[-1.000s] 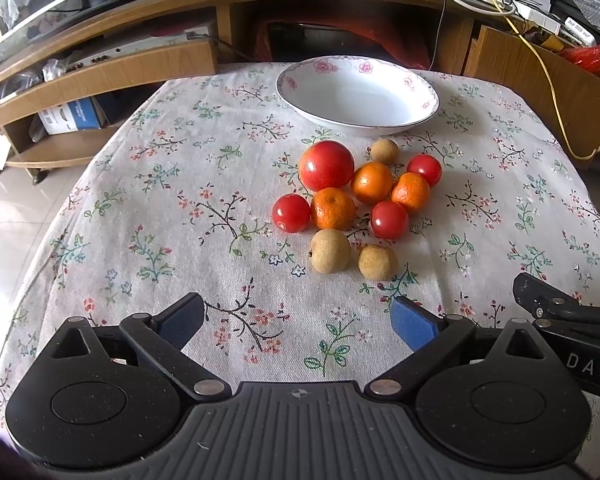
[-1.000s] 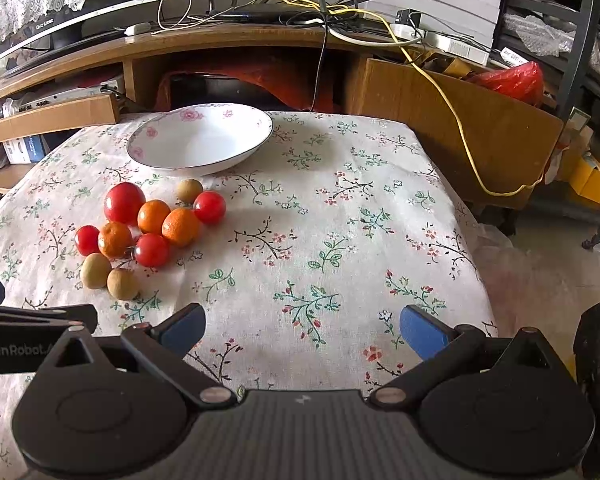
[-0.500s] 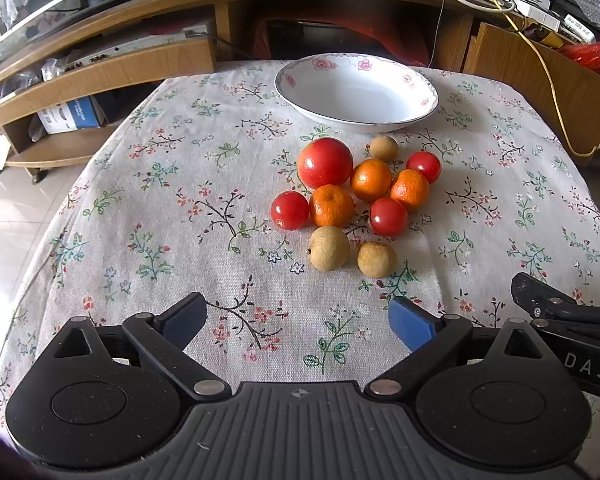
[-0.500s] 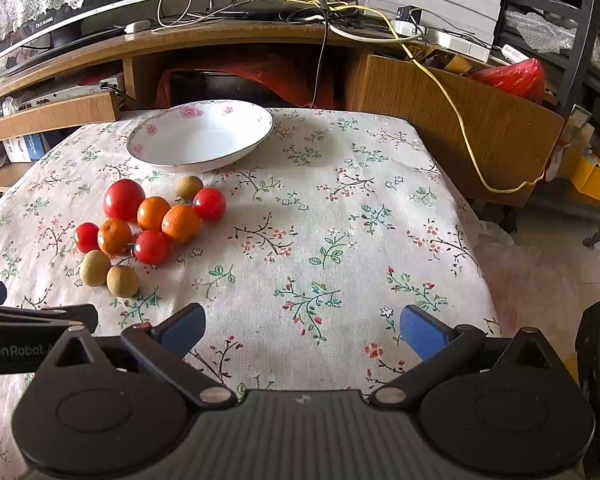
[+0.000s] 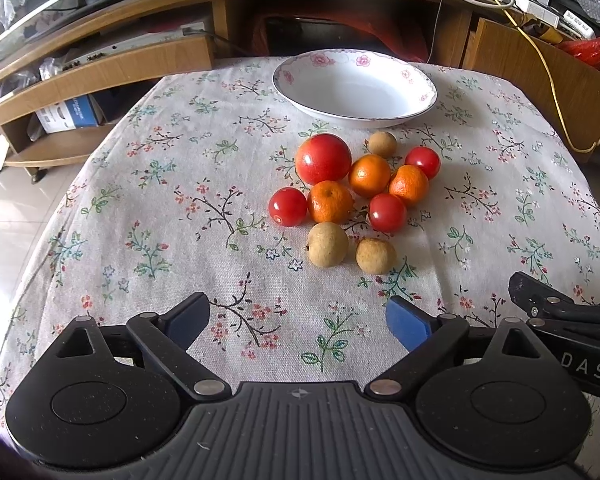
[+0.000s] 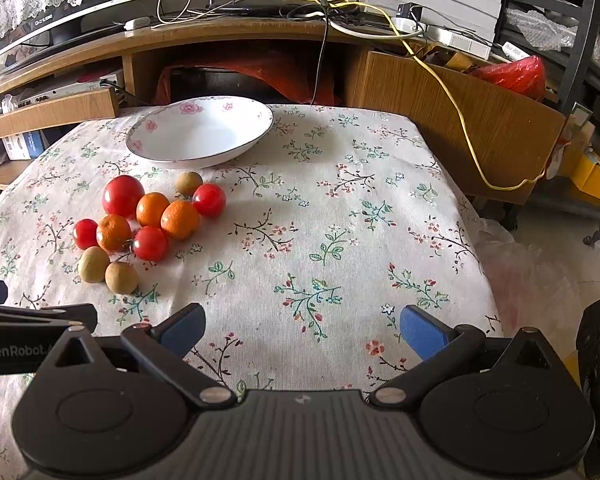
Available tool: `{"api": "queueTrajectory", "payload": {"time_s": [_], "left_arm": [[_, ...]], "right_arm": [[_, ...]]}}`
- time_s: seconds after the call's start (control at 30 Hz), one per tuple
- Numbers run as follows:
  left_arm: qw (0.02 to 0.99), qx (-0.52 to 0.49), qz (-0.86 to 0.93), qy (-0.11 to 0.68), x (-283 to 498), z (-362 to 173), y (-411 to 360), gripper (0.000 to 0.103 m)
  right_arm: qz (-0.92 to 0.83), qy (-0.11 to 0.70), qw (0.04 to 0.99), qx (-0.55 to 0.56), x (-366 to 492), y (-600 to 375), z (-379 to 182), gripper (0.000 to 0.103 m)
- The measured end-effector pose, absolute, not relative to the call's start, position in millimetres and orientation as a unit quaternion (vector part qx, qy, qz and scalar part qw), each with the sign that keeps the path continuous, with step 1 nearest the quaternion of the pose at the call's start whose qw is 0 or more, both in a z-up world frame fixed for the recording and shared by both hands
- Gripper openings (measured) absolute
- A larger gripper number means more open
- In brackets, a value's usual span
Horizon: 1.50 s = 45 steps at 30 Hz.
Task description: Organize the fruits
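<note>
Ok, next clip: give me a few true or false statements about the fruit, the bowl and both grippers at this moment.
1. The white bowl holds no fruit. True.
2. The left gripper grips an orange. False: it is open and holds nothing.
3. Three brown longans lie on the tablecloth. True.
4. The large tomato sits at the near edge of the pile. False: it is on the bowl side.
5. The right gripper is shut. False: open.

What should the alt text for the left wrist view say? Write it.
The open left gripper hovers over a floral tablecloth facing a cluster of fruits: red, orange and tan. Behind them sits an empty white bowl; the right gripper shows at the right edge.
</note>
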<state>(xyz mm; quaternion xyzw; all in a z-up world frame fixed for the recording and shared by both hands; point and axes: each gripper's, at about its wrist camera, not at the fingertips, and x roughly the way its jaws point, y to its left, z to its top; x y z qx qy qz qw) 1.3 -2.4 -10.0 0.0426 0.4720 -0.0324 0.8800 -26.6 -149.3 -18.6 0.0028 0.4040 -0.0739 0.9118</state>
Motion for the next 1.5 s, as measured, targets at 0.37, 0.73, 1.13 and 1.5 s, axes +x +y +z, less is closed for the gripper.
{"api": "queueTrajectory", "payload": {"time_s": [0.37, 0.73, 1.13, 1.5], "left_arm": [[0.879, 0.044, -0.034, 0.474, 2, -10, -3, 0.095], [0.878, 0.047, -0.033, 0.474, 2, -10, -5, 0.093], [0.878, 0.047, -0.034, 0.475, 2, -11, -3, 0.092], [0.878, -0.014, -0.035, 0.477, 6, -10, 30, 0.088]], "right_arm": [[-0.073, 0.408, 0.91, 0.005, -26, -149, -20, 0.097], [-0.071, 0.411, 0.909, 0.008, -26, -148, -21, 0.097], [-0.067, 0.413, 0.908, 0.009, -25, -147, -22, 0.096], [-0.018, 0.404, 0.915, 0.012, -11, -133, -18, 0.089]]}}
